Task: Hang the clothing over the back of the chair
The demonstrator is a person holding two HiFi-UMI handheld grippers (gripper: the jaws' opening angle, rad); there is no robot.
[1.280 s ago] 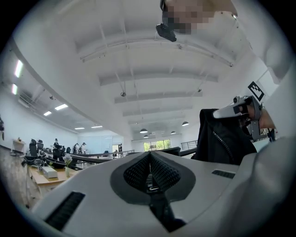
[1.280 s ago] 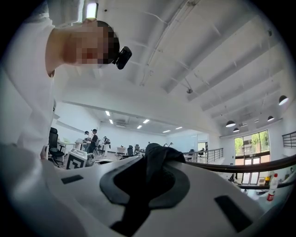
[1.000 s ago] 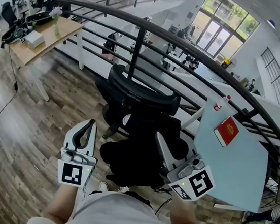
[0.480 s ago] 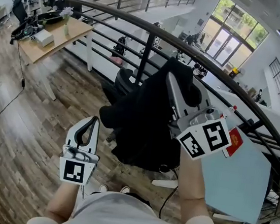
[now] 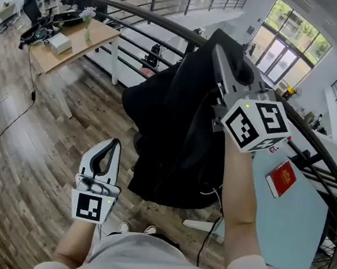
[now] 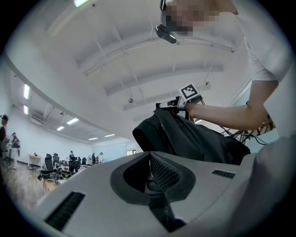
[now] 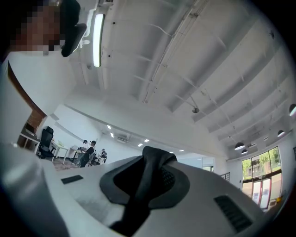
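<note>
1. Clothing [image 5: 175, 132], black, hangs in the air from the right gripper [image 5: 221, 50], whose jaws are clamped on a fold at its top. Its long axis drops toward 7 o'clock in the head view.
2. Left gripper [image 5: 109, 152], at 8 o'clock of the hem, has its jaws together on nothing.
3. Chair is hidden behind the cloth, so the right hand seems the one to carry it over.

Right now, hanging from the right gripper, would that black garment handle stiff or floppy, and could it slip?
Probably floppy: the black garment droops in loose folds below the right gripper. Likely light, since one pinched fold carries it all. It may swing or slip, as only a narrow bunch sits between the jaws.
</note>
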